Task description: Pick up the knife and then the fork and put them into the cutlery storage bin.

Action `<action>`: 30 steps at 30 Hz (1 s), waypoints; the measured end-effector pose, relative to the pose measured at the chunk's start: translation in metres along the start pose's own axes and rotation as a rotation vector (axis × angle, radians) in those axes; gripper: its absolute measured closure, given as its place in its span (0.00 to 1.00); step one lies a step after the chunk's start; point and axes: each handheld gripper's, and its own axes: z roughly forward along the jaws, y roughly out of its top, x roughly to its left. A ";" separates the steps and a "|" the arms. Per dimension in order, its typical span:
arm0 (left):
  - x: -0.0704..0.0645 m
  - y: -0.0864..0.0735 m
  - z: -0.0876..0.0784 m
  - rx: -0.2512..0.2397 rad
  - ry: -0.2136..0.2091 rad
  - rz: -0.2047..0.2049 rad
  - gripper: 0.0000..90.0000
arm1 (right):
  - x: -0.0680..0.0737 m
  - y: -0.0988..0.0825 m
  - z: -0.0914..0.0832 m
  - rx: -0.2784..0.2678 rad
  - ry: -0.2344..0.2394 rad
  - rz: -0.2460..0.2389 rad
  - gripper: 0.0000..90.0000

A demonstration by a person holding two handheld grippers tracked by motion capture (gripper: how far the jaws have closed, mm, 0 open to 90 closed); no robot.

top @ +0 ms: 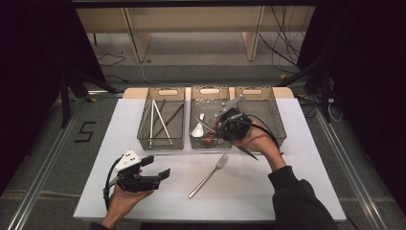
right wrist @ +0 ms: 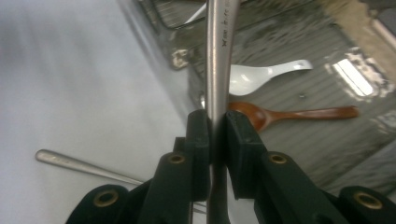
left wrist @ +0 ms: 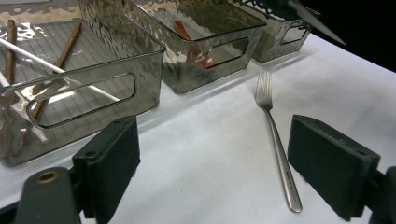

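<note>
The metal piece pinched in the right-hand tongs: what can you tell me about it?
The metal utensil is a slim, shiny steel handle with small engraved lettering; its working end cannot be seen. The right tongs clamp it between both black pads, holding it lengthwise above the middle bin, where a white spoon and a brown wooden spoon lie.

A lab-like recording room: a white table [top: 297, 187] on bare floor, loose cables [top: 287, 43], a taped numeral [top: 86, 132].
</note>
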 end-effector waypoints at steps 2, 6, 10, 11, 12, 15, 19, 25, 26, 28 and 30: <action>0.000 0.000 0.000 0.000 0.001 -0.001 0.18 | -0.008 0.000 -0.006 -0.017 -0.020 0.013 0.90; 0.000 0.000 0.000 0.000 0.001 -0.001 0.18 | -0.021 -0.001 -0.016 -0.039 -0.058 0.049 0.90; 0.000 0.000 0.000 0.001 0.001 -0.001 0.18 | -0.034 -0.001 -0.025 -0.060 -0.090 0.084 0.90; 0.000 0.000 0.000 0.001 0.001 -0.001 0.18 | -0.037 -0.001 -0.027 -0.063 -0.097 0.101 0.90; 0.000 0.000 0.000 0.001 0.001 -0.001 0.18 | -0.040 0.000 -0.028 -0.070 -0.104 0.114 0.90; 0.000 0.000 0.000 0.003 0.001 -0.001 0.18 | -0.051 -0.001 -0.033 -0.084 -0.127 0.137 0.90; 0.001 0.000 0.000 0.001 0.002 -0.001 0.18 | -0.065 -0.002 -0.038 -0.096 -0.170 0.174 0.90; 0.001 0.000 0.000 0.004 0.001 -0.001 0.18 | -0.086 -0.007 -0.046 -0.138 -0.226 0.246 0.90; 0.001 0.000 0.000 0.003 0.001 -0.001 0.18 | -0.090 -0.008 -0.047 -0.141 -0.235 0.258 0.90; 0.001 0.000 0.000 0.002 0.000 -0.002 0.18 | -0.096 -0.010 -0.047 -0.150 -0.247 0.278 0.90; 0.000 0.000 0.000 0.003 0.001 -0.001 0.18 | -0.102 -0.012 -0.047 -0.159 -0.260 0.296 0.90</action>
